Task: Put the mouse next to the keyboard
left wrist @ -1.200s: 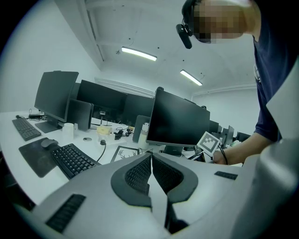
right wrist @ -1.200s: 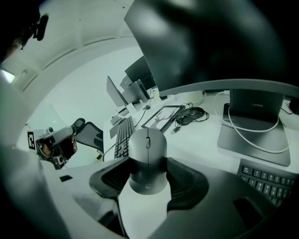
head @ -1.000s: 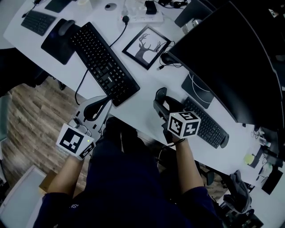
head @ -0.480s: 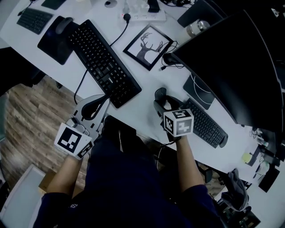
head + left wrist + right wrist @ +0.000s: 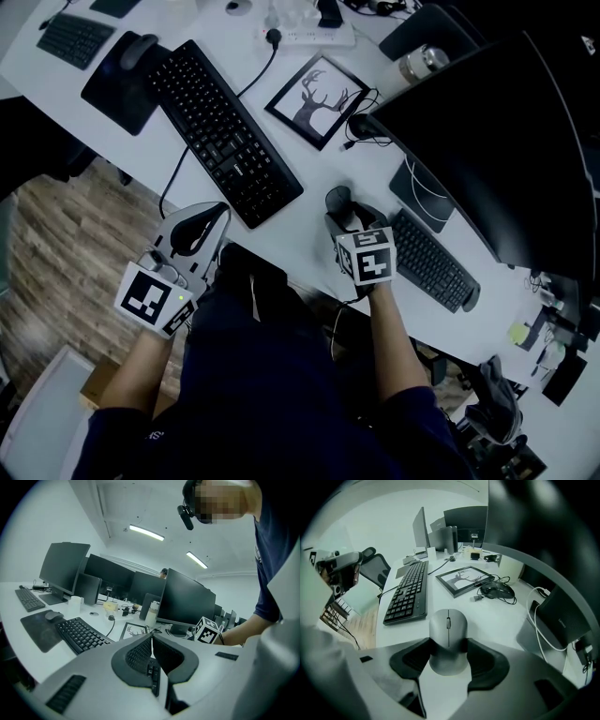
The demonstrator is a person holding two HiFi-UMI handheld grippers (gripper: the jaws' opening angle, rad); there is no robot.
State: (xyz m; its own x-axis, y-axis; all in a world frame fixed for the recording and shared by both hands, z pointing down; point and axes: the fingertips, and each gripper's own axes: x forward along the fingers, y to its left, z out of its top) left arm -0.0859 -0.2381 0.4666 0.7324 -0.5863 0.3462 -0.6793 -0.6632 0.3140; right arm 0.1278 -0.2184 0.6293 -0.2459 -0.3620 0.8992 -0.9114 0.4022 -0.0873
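A grey mouse (image 5: 448,634) rests on the white desk (image 5: 300,220), with the jaws of my right gripper (image 5: 448,657) closed against its two sides. In the head view the mouse (image 5: 337,198) shows just past that gripper (image 5: 343,214), a short way right of the near end of the long black keyboard (image 5: 220,131). The right gripper view has this keyboard (image 5: 408,592) to the mouse's left. My left gripper (image 5: 152,638) is shut on nothing, its pads touching. It hovers at the desk's front edge, near the keyboard's near end (image 5: 208,216).
A framed deer picture (image 5: 316,100) lies behind the mouse, with a wired black mouse (image 5: 499,590) and cables beside it. A large monitor (image 5: 487,122) overhangs a second, smaller keyboard (image 5: 433,262) at right. A mouse pad (image 5: 117,70) with another mouse lies far left.
My right gripper's marker cube has shifted a little to the left, while the mouse has stayed at about the same spot on the desk. The left gripper has barely moved.
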